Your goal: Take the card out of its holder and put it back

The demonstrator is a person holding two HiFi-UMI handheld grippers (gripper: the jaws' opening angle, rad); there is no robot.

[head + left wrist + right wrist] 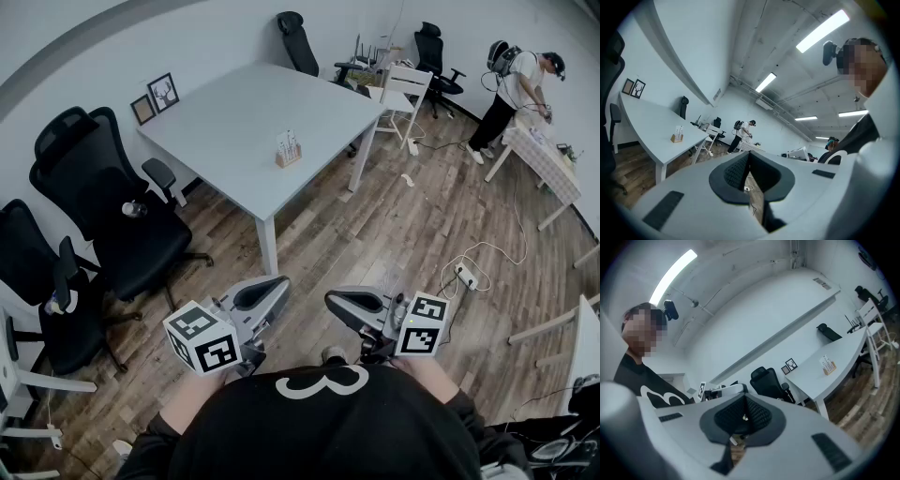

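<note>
A small wooden holder with a white card standing in it sits near the right edge of the grey table. The holder also shows far off in the left gripper view and the right gripper view. I hold both grippers close to my body, over the wooden floor and well short of the table. The left gripper is shut with nothing in it. My right gripper is likewise shut and empty.
Black office chairs stand left of the table, with others behind it. A white chair is at the table's far right. Another person works at a table at the right. A power strip with cables lies on the floor.
</note>
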